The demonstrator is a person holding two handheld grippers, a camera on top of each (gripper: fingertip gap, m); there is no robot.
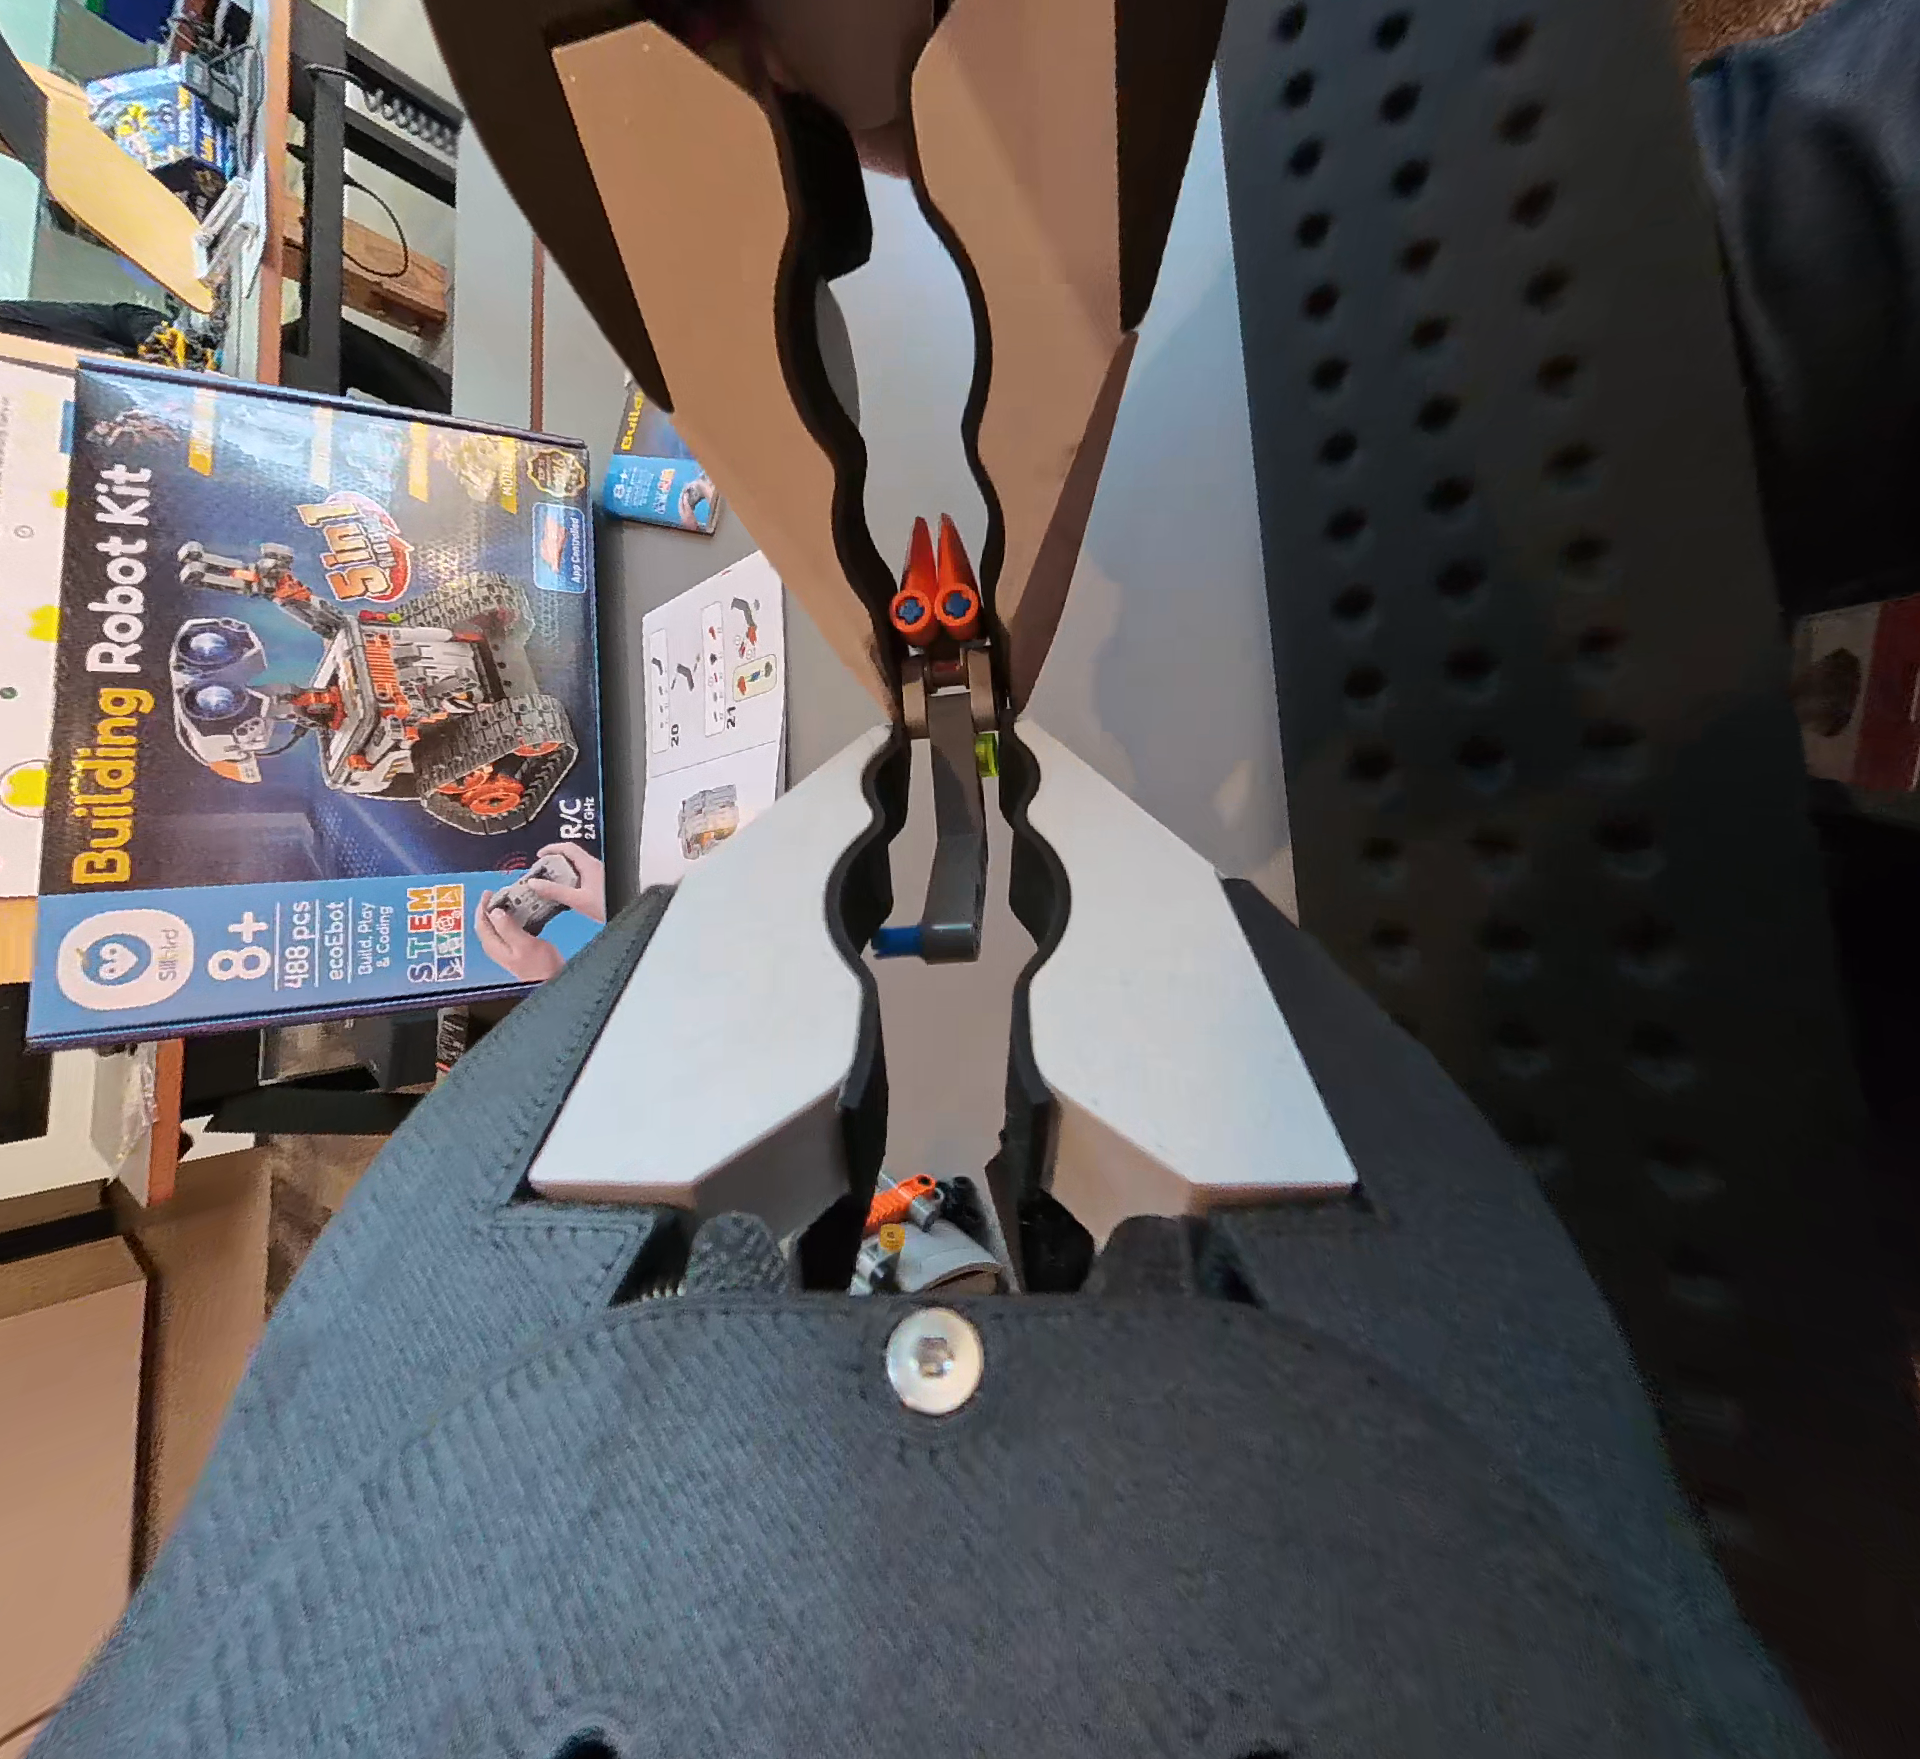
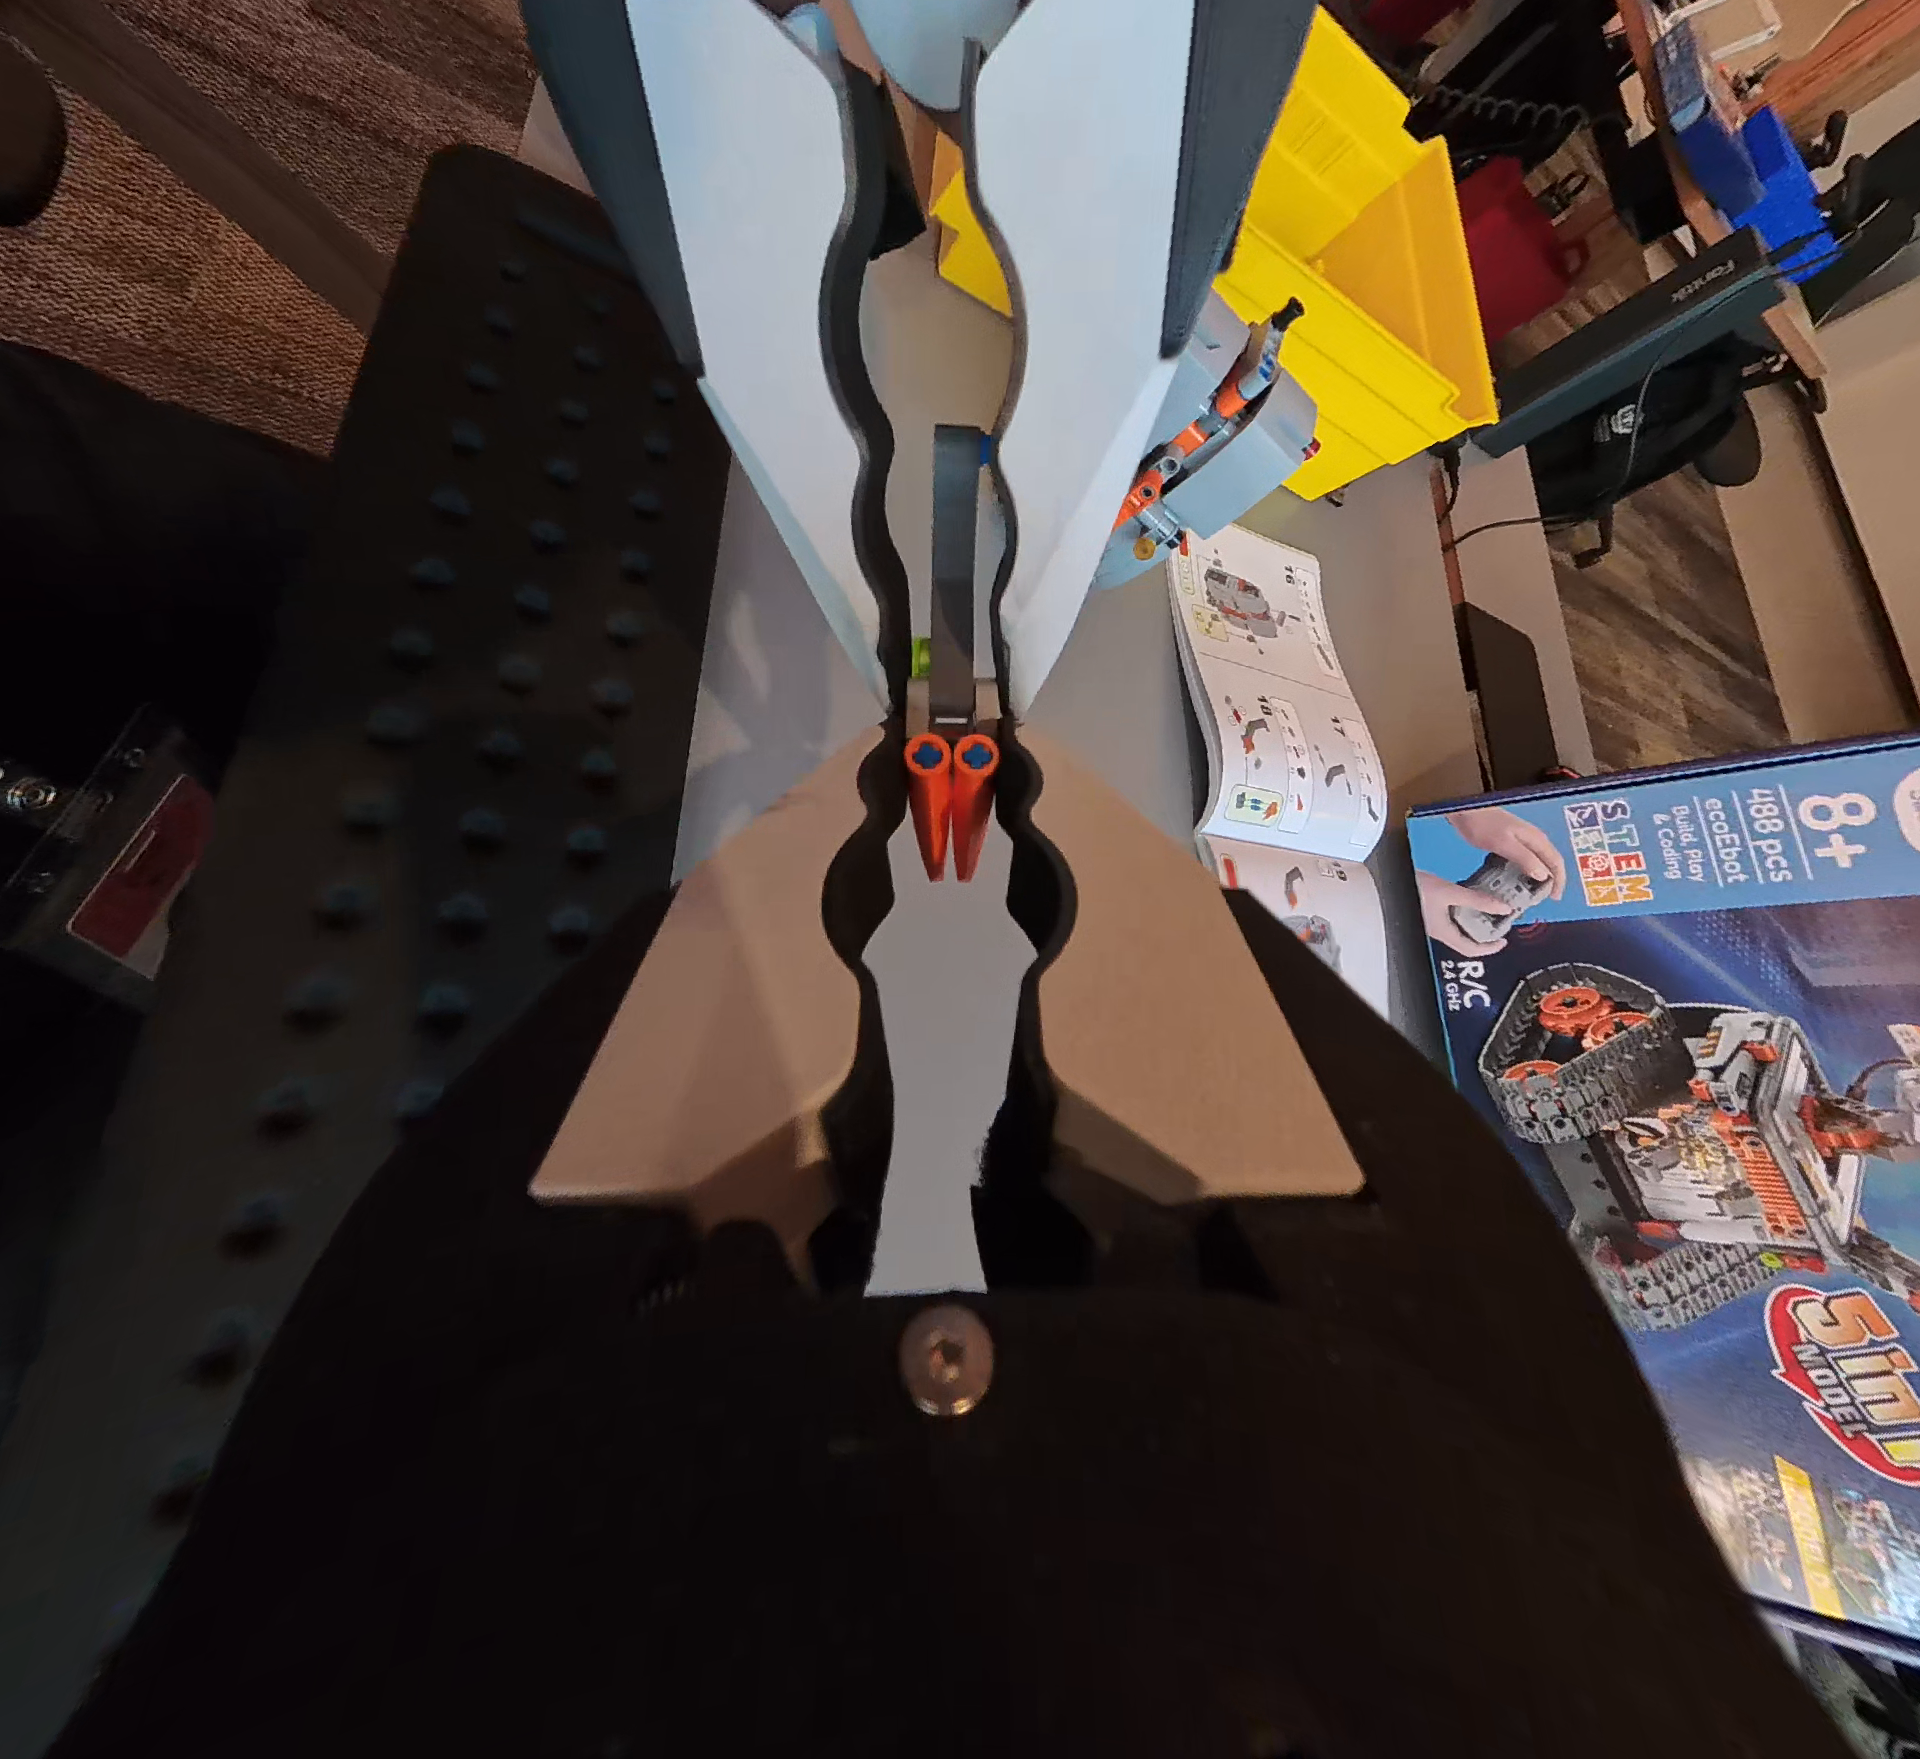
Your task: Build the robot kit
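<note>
A small brick assembly hangs between my two grippers, which meet tip to tip above the grey table. It is a dark grey bent beam with a blue pin, a lime stud and two orange claws. My left gripper, with white fingers, is shut on the grey beam. My right gripper, with tan fingers, is shut on the orange claws. Each gripper shows in the other's view, the right one and the left one.
A blue robot-kit box and an open instruction booklet lie on the table. A part-built grey model stands by yellow bins. A black perforated chair back is close by. Only a small space, under 4 cm, lies between the two pairs of fingers.
</note>
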